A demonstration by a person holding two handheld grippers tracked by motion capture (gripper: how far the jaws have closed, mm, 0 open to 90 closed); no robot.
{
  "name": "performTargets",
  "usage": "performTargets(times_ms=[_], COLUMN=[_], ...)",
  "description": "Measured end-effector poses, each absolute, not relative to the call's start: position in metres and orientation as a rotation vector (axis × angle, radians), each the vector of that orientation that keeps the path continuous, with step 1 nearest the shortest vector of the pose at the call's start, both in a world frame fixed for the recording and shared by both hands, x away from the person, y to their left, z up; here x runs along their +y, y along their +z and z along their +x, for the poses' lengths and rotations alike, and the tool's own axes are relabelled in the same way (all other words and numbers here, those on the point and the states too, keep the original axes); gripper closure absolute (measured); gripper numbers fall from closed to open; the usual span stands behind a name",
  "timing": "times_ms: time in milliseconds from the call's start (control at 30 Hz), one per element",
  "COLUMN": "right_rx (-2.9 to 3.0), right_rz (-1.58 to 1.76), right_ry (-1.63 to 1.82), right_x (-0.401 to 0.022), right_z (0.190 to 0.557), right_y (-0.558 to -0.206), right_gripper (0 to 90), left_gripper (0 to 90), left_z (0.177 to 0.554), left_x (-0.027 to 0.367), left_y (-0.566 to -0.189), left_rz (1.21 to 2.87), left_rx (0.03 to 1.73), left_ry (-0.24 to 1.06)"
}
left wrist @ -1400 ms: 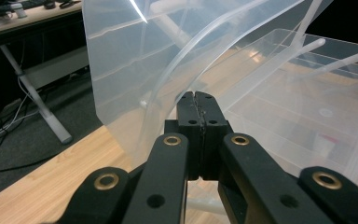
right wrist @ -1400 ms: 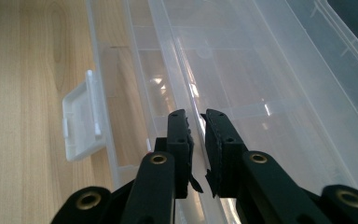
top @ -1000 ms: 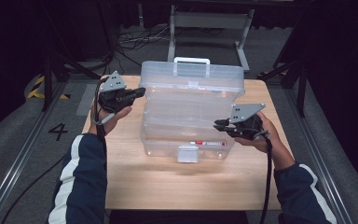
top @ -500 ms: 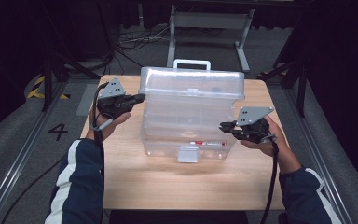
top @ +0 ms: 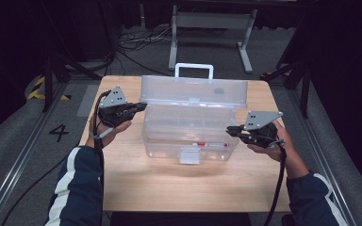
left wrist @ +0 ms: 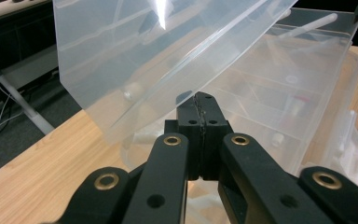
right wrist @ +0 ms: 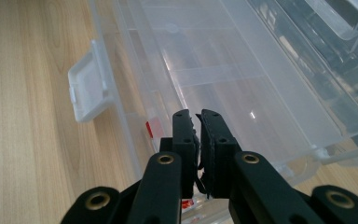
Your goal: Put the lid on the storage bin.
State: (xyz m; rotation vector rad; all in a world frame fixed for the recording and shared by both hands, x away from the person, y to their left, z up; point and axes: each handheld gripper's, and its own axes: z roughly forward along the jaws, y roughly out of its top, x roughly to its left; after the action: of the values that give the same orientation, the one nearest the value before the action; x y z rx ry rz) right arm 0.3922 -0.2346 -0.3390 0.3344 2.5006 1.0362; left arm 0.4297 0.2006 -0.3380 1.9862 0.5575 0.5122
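Observation:
A clear plastic toolbox (top: 188,136) stands on the wooden table (top: 169,188) with its lid (top: 193,92) raised and its white handle (top: 194,69) at the back. My left gripper (top: 141,106) is shut at the lid's left edge. In the left gripper view its tips (left wrist: 200,100) touch the underside of the lid's (left wrist: 168,56) rim. My right gripper (top: 230,130) is shut at the box's right end. Its jaws (right wrist: 196,116) hover over the box rim with nothing between them. Inside the box lie compartments and a small red-marked item (right wrist: 154,127).
The box's front latch (top: 190,155) hangs open toward me. Bare table lies in front of the box and at both sides. Beyond the table stand a metal frame (top: 212,21) and cables on the dark floor.
The lid has swung further up and back. Both hands have stayed almost where they were.

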Motion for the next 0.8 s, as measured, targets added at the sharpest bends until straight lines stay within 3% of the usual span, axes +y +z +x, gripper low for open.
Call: performTargets(times_ms=[800], right_rx=[2.396], right_rz=[0.514], right_ry=[1.053], right_x=[-0.280], right_z=[0.385], right_y=[-0.338], right_gripper=[86.0], left_gripper=[90.0], left_z=[0.416], left_x=[0.200], left_y=[-0.358], left_rz=[2.016], left_rx=[0.542], left_ry=[0.497])
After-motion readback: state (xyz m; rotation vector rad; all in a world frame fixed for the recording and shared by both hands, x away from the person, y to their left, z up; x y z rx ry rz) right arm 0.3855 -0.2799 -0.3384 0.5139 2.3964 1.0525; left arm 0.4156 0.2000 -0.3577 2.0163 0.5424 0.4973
